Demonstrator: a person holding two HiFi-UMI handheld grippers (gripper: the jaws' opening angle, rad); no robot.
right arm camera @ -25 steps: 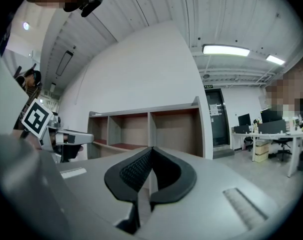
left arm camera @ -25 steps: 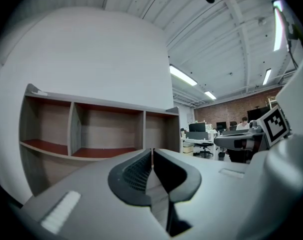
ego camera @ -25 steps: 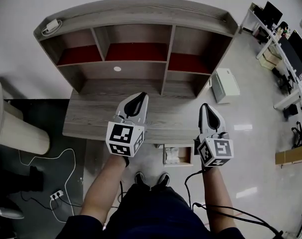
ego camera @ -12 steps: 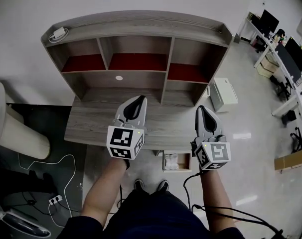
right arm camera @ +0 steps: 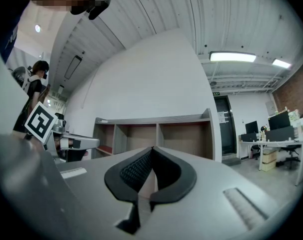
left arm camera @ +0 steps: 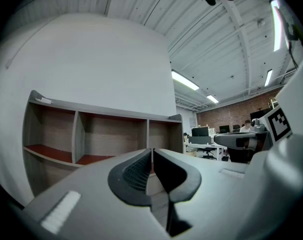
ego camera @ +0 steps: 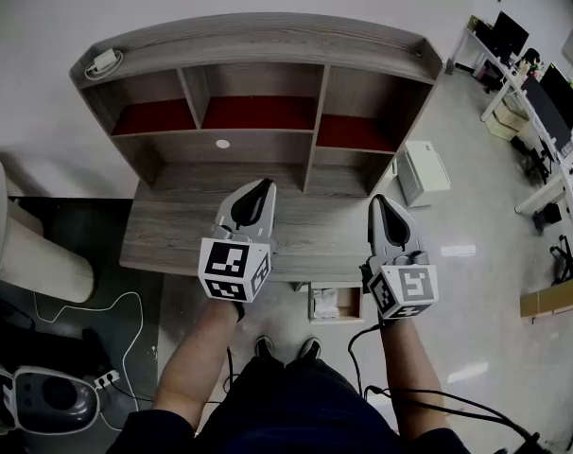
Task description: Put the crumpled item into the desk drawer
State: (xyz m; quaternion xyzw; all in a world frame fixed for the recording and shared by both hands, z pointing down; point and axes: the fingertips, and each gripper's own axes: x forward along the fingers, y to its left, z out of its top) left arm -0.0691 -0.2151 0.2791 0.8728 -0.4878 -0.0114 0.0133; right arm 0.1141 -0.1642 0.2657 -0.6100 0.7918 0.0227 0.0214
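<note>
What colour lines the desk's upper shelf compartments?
The shelf floors are dark red; head view shows best.

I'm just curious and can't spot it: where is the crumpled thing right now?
Head view: the crumpled item lies inside the open drawer below the desk's front edge, right of centre, beside the right gripper.

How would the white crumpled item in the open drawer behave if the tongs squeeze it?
The crumpled item looks like creased paper or thin plastic, so it would probably feel light and yield when squeezed. Its irregular folds suggest it is unlikely to roll. Inside the drawer, a push would likely just slide it against a wall.
</note>
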